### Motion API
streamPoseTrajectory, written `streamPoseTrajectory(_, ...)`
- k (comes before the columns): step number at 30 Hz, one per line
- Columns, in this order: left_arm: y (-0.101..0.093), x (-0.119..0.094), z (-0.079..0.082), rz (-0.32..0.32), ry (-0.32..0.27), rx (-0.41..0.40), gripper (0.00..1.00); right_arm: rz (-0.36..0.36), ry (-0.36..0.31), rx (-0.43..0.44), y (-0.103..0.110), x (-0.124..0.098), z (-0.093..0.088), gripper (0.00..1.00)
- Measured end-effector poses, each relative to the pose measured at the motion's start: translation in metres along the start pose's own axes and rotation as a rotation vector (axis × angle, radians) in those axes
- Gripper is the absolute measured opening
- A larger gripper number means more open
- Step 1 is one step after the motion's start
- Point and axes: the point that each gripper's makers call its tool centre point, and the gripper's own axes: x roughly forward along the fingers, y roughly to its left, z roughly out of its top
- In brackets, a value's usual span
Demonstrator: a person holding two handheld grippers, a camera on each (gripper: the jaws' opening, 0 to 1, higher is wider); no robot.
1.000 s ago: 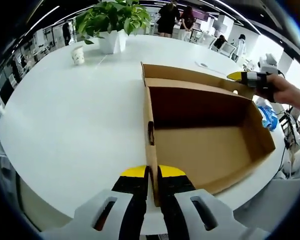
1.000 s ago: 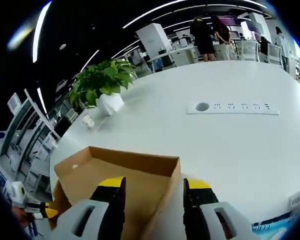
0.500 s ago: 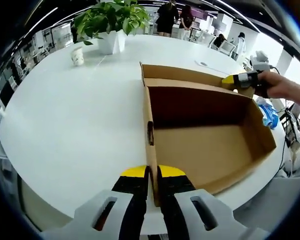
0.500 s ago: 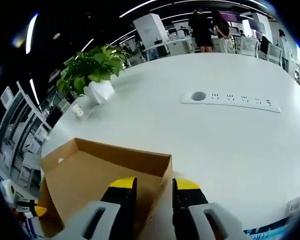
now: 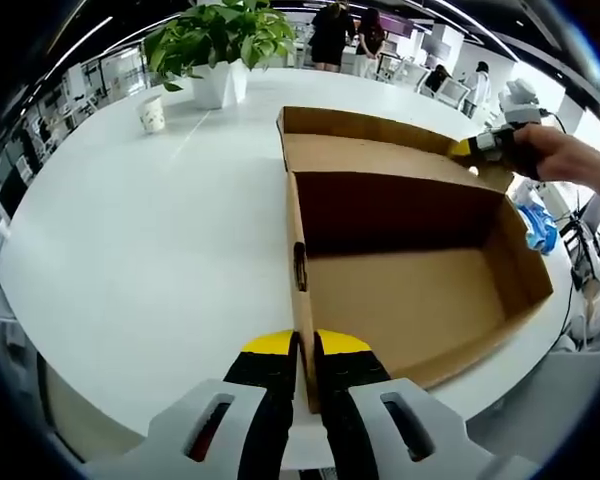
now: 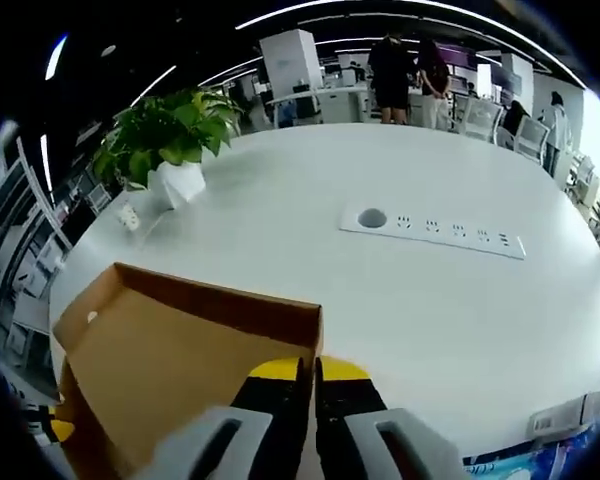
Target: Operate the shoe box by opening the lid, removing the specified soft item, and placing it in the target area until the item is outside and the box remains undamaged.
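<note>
The brown cardboard shoe box (image 5: 420,300) stands open on the white table, and its inside looks bare. My left gripper (image 5: 305,345) is shut on the box's near side wall. The lid (image 5: 370,155) leans back from the far edge, its inner face up. A hand holds my right gripper (image 5: 477,147) at the lid's far right corner. In the right gripper view that gripper (image 6: 308,368) is shut on the lid's rim, with the lid (image 6: 170,340) spreading to the left. A blue and white bundle (image 5: 537,232) lies beside the box on the right.
A potted plant (image 5: 215,35) and a paper cup (image 5: 152,113) stand at the table's far left. A white power strip (image 6: 435,232) lies on the table (image 6: 310,200) beyond the lid. People stand in the office behind. The table's edge curves close below the box.
My right gripper's jaws have come together from apart and now pinch the lid's rim. The lid has tipped further back. The left gripper has kept its hold on the box wall.
</note>
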Motion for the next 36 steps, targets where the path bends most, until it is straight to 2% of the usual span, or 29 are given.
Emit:
streamPoseTrajectory(11, 0.002, 0.0, -0.001, 0.005, 0.003, 0.0, 0.04, 0.012, -0.057, -0.004, 0.004, -0.028, 0.015, 0.0)
streamPoseTrajectory(23, -0.007, 0.003, -0.001, -0.015, 0.012, -0.011, 0.03, 0.012, -0.135, -0.031, 0.006, -0.072, 0.033, 0.0)
streamPoseTrajectory(30, -0.012, 0.002, -0.003, -0.025, 0.014, -0.013, 0.03, 0.016, -0.17, -0.052, 0.02, -0.109, 0.03, 0.0)
streamPoseTrajectory(36, -0.011, 0.002, -0.003, -0.028, 0.014, -0.026, 0.03, 0.02, -0.195, -0.078, 0.03, -0.127, 0.03, 0.0)
